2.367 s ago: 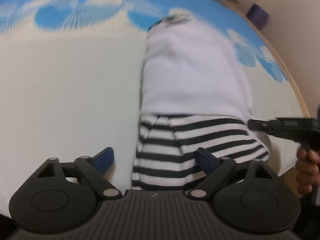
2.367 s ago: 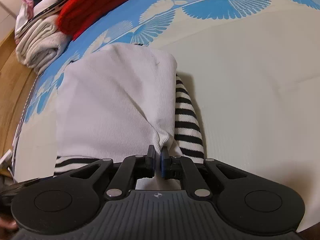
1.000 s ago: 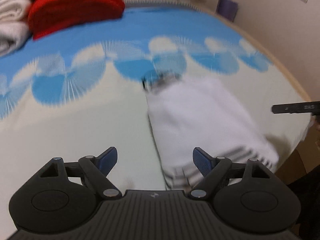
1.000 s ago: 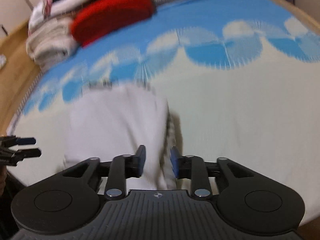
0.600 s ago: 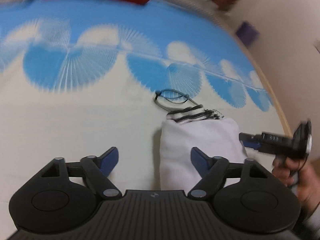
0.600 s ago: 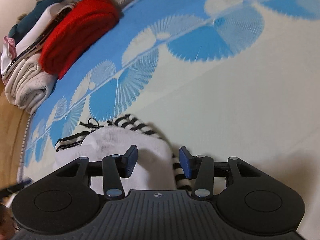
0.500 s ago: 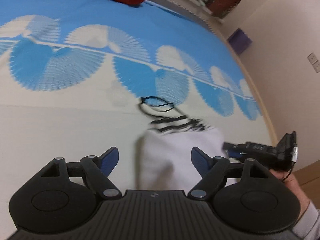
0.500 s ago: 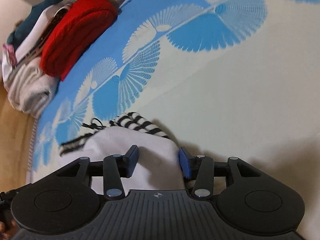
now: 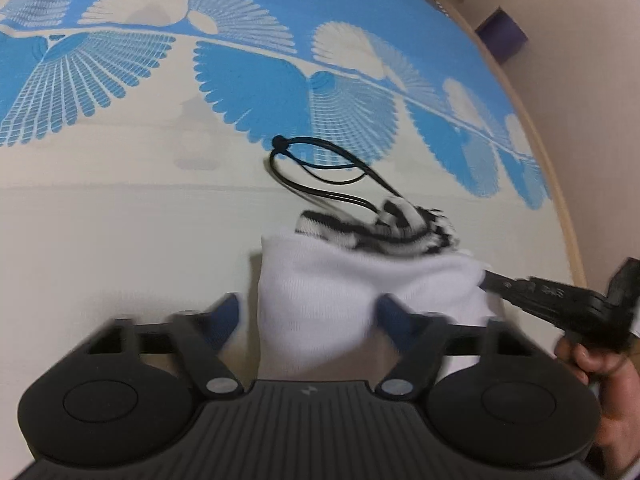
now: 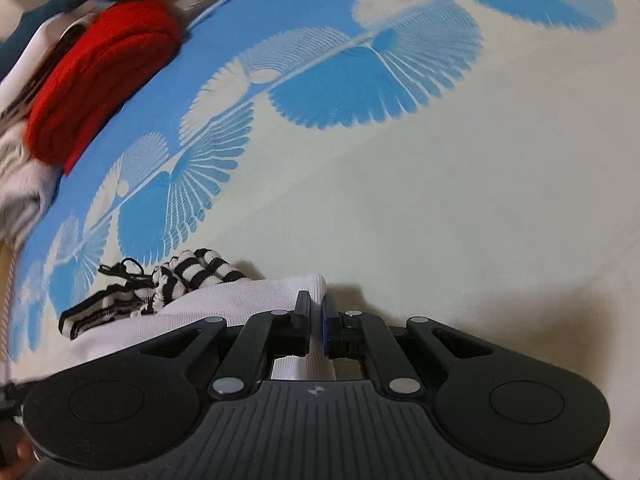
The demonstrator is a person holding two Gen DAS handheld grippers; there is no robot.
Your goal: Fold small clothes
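My right tongs (image 10: 315, 320) have just snapped together on the near right corner of the white garment (image 9: 340, 292), and I can see a strip of white cloth pinched between the pads. A second ago those jaws stood apart around that corner, so this side of the grip is now made. My left tongs (image 9: 310, 316) are closing at this moment, blurred in the left wrist view, with the near left corner of the same garment between them; the pads do not yet press on it as far as I can tell.

The garment lies on the bed (image 9: 120, 220), on the cream part of the cover just short of the blue fan pattern. It sits as a folded white bundle with the striped part (image 9: 384, 228) bunched at the far end and a black cord (image 9: 320, 172) looping out beyond it. A little earlier the bundle lay longer, with stripes at the near edge, so one fold looks done.

I judge that once the left side bites, I have both near corners and can carry them over for the next fold. A red folded pile (image 10: 100, 76) waits at the far edge of the bed.
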